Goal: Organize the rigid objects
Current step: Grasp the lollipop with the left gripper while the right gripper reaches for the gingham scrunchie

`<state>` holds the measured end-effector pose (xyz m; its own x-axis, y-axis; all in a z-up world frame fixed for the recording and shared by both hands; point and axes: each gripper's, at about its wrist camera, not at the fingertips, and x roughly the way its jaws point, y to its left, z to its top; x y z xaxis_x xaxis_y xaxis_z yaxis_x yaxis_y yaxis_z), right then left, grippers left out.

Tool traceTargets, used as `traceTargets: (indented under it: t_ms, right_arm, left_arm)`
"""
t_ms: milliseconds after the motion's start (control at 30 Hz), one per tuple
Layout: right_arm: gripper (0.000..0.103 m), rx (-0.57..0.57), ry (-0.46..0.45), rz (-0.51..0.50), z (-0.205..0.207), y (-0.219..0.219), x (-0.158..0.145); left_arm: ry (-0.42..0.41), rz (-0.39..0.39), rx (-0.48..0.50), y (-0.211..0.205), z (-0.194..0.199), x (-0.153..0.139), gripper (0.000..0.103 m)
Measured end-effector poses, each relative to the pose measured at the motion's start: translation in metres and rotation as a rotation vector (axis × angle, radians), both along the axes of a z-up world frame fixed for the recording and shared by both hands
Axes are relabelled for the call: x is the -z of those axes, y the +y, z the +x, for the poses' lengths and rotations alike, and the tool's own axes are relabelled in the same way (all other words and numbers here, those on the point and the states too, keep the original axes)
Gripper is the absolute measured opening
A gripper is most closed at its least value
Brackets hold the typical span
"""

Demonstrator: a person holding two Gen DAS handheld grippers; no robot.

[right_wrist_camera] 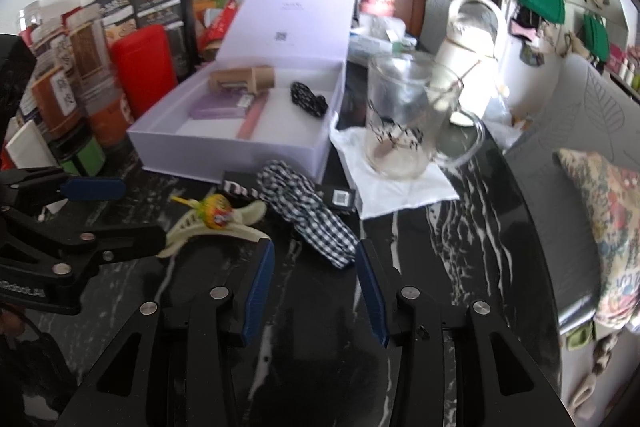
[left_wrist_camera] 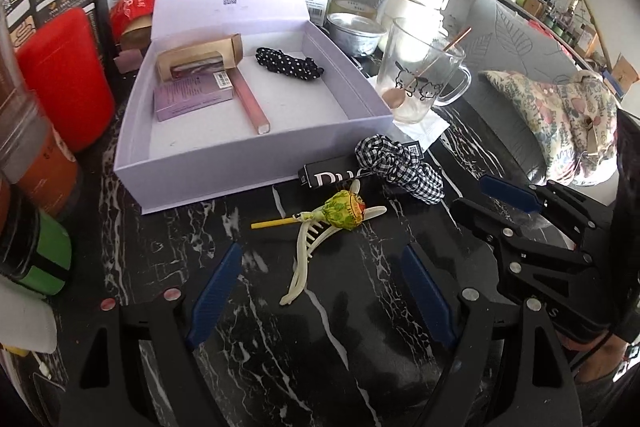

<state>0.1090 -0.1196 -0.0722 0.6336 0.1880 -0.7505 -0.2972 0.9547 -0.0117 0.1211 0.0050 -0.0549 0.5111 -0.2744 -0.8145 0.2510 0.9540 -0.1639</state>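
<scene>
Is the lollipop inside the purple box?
No, the lollipop lies on the black marble table, on top of a cream hair clip, in front of the purple box.

Black box (left_wrist_camera: 332,175) partly under scrunchie (left_wrist_camera: 404,163).

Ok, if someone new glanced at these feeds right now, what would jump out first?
Probably the open lilac box at the middle of the black marble table, with a dotted scrunchie and small packages inside. In front of it lie a lollipop across a cream hair clip, and a checked scrunchie. A glass mug stands right of the box.
</scene>
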Motion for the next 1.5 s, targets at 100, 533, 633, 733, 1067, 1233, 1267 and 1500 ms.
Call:
traceTargets:
  t_ms: [100, 533, 633, 733, 1067, 1233, 1267, 1500]
  right_arm:
    - [0.042, 0.018, 0.022, 0.003, 0.006, -0.006, 0.008]
    - [0.051, 0.006, 0.077, -0.003, 0.036, -0.004, 0.029]
    - [0.051, 0.005, 0.091, -0.012, 0.042, -0.002, 0.034]
    - [0.051, 0.008, 0.104, -0.018, 0.048, -0.002, 0.039]
    - [0.051, 0.004, 0.135, -0.008, 0.06, -0.001, 0.049]
    - [0.05, -0.006, 0.136, -0.001, 0.062, 0.002, 0.049]
    - [0.05, -0.006, 0.137, 0.0, 0.061, 0.002, 0.049]
    - [0.048, -0.004, 0.138, -0.002, 0.055, 0.001, 0.048]
  left_arm:
    - [0.003, -0.002, 0.004, 0.0, 0.006, 0.002, 0.082]
    - [0.06, -0.007, 0.043, -0.011, 0.036, 0.019, 0.082]
    - [0.08, -0.011, 0.059, -0.013, 0.043, 0.026, 0.082]
    - [0.095, -0.014, 0.069, -0.014, 0.048, 0.031, 0.082]
    - [0.076, -0.029, 0.114, -0.015, 0.052, 0.035, 0.059]
    - [0.097, -0.027, 0.129, -0.016, 0.05, 0.041, 0.042]
    - [0.096, -0.02, 0.13, -0.016, 0.049, 0.041, 0.042]
    - [0.062, -0.016, 0.103, -0.005, 0.033, 0.031, 0.042]
